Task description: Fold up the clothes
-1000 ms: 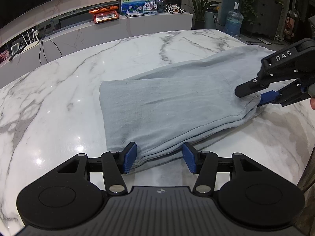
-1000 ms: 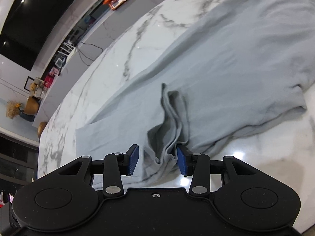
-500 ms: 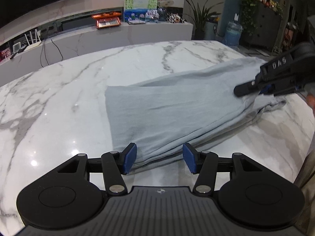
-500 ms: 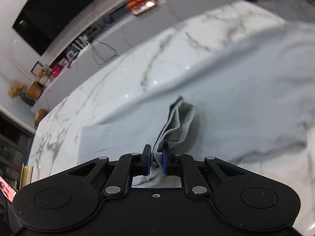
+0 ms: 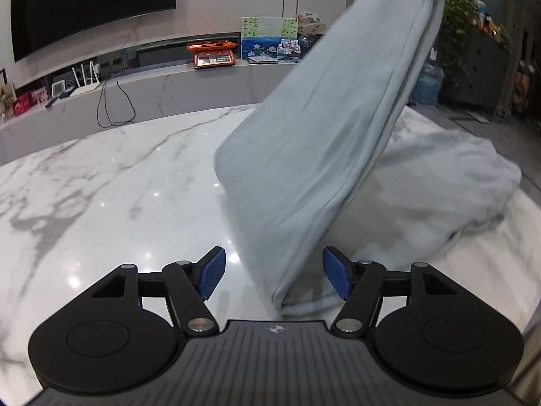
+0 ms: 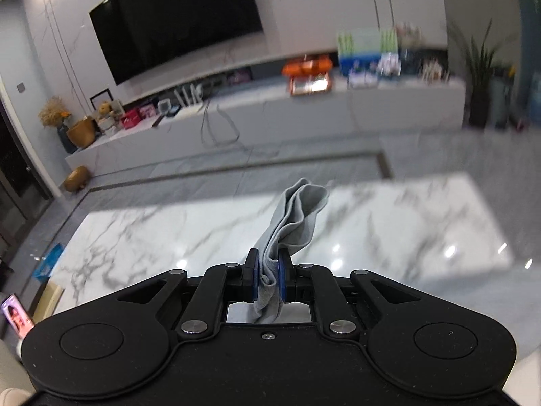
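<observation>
Right gripper (image 6: 268, 279) has hoisted the grey garment (image 5: 324, 142) off the table (image 5: 118, 186)

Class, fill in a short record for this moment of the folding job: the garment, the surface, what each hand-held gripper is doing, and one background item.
garment: grey cloth, one end lifted high, the rest on the table
surface: white marble table
left hand-held gripper: open, the cloth's low corner between its fingers
right hand-held gripper: shut on a bunched fold of the cloth
background: dark television on the wall
</observation>
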The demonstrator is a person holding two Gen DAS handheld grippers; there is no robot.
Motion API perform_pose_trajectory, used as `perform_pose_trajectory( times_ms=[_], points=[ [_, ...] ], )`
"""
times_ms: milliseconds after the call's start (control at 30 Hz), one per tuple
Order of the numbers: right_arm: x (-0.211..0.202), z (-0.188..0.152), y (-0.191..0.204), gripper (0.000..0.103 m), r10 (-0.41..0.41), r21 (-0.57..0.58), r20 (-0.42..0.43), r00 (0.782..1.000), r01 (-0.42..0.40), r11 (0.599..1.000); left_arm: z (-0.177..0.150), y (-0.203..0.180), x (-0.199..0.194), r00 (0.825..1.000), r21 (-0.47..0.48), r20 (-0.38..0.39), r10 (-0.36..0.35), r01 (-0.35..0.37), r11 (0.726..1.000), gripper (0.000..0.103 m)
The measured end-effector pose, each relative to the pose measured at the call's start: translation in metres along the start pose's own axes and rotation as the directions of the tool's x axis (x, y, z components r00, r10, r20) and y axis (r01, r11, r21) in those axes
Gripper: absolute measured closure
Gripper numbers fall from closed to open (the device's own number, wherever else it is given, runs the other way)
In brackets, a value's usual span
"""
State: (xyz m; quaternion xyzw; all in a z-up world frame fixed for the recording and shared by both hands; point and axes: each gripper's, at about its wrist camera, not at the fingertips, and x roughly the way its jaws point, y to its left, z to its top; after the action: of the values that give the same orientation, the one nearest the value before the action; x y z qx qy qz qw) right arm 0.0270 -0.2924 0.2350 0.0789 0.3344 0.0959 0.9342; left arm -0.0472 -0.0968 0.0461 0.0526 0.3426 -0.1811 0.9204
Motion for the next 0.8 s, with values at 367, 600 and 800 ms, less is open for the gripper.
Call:
perform_pose_trajectory(
  times_ms=[367,600,800],
  points=[
    [-0.06,0.056,-0.131,0.094,-0.218,0.098,0.09,0.972,0.209,0.973,0.017,-0.075,0.052,1.0,0.078,0.013,0.007,-0.008,0.997,0.048],
    [-0.051,0.018,-0.249,0.094,-0.34,0.217,0.012,0.94,0.329,0.919,0.017,-0.088,0.061,0.999,0.127,0.02,0.041,-0.043,0.991,0.067],
    [-0.009,-0.066,-0.341,0.094,-0.307,0.388,-0.112,0.945,0.326,0.862,0.017,-0.088,0.068,0.995,0.185,-0.018,0.094,-0.089,0.979,0.087]
  ],
)
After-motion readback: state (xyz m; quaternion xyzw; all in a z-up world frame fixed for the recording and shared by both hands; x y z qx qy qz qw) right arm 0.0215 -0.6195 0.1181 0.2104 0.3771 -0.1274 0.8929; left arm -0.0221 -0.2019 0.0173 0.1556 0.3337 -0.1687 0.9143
